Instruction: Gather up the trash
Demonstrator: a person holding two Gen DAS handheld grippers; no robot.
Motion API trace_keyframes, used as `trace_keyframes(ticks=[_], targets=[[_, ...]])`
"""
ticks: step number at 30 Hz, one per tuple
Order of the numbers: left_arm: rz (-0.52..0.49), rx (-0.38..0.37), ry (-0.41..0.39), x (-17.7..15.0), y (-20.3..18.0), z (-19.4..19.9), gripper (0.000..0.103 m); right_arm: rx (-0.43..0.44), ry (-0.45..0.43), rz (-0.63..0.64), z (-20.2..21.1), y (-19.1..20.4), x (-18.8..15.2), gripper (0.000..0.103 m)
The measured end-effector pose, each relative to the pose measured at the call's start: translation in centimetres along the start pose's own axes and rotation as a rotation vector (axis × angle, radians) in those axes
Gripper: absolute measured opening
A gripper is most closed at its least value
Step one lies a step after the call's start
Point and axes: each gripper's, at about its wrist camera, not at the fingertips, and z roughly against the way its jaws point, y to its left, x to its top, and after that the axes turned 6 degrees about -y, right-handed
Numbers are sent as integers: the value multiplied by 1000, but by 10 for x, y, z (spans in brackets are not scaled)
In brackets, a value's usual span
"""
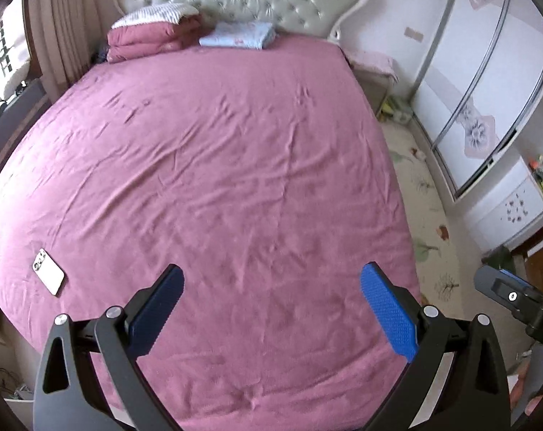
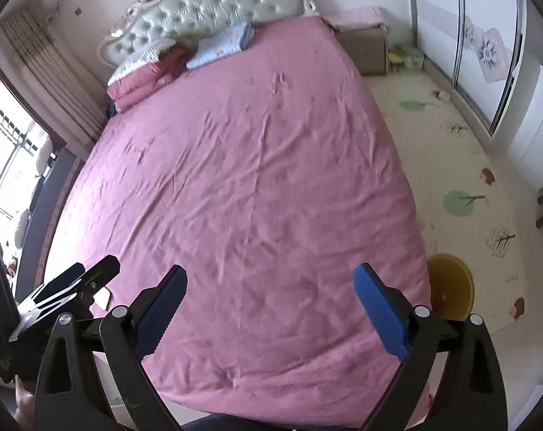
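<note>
My left gripper (image 1: 271, 309) and right gripper (image 2: 271, 309) both hang with jaws wide apart and nothing between them, above the foot of the bed (image 1: 235, 165). I see no trash on the sheet; the only loose thing is a phone (image 1: 48, 276) near its left edge, which I risk grabbing by mistake. The yellow bin (image 2: 450, 287) sits on the floor beside the bed, so I may waste a reach there. Small floor bits (image 2: 443, 96) by the wardrobe are too far to identify.

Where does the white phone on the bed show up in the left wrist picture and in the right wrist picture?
Left wrist: the phone lies at lower left on the pink sheet, left of the open left gripper.
Right wrist: only a white corner shows at lower left, mostly hidden behind the left gripper.
Shared landmark: the folded blue cloth by the headboard.
</note>
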Motion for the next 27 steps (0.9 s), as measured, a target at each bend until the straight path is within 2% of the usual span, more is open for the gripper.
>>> trace_keyframes(ticks=[6, 10, 15, 20, 27], targets=[[-14, -5, -47, 15, -6, 24, 99, -2, -69, 39, 23, 13, 6, 92], [-14, -6, -75, 20, -10, 37, 99, 3, -50, 43, 22, 14, 1, 92], [-30, 8, -115, 22, -14, 54, 99, 10, -70, 16, 27, 10, 1, 92], [-6, 20, -134, 23, -9, 63, 99, 21, -83, 14, 32, 11, -3, 92], [35, -7, -143, 24, -1, 72, 99, 42, -106, 20, 38, 13, -5, 92]])
